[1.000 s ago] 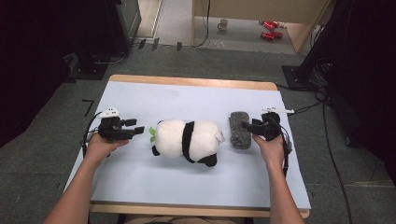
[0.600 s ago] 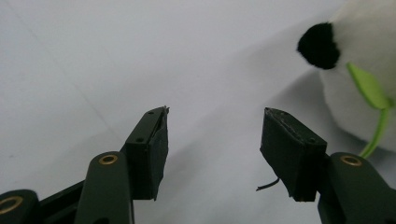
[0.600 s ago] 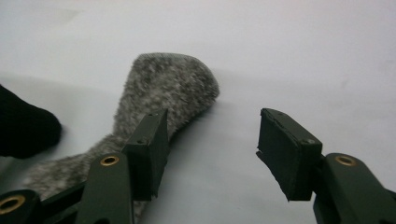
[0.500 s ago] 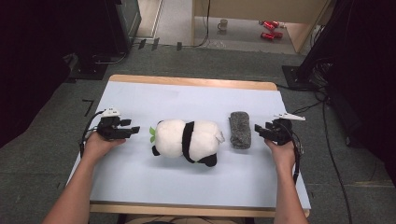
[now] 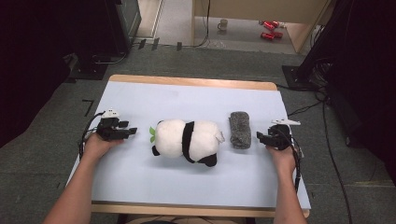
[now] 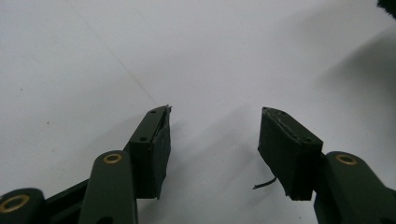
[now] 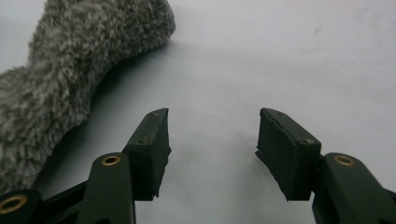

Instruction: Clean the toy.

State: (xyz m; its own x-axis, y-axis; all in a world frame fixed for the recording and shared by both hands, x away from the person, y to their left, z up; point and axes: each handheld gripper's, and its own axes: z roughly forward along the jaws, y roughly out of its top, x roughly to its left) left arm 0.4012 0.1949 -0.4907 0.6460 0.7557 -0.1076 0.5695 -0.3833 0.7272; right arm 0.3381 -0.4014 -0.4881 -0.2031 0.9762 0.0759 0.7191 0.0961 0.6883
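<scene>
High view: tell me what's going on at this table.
A person sits at a pale blue table with a two-jaw tool in each hand. The left tool rests near the table's left edge, the right tool near its right edge; both stand open with nothing between the jaws. Between them lie a black-and-white plush panda toy and, right of it, a grey fuzzy fabric roll. Neither tool touches either thing.
</scene>
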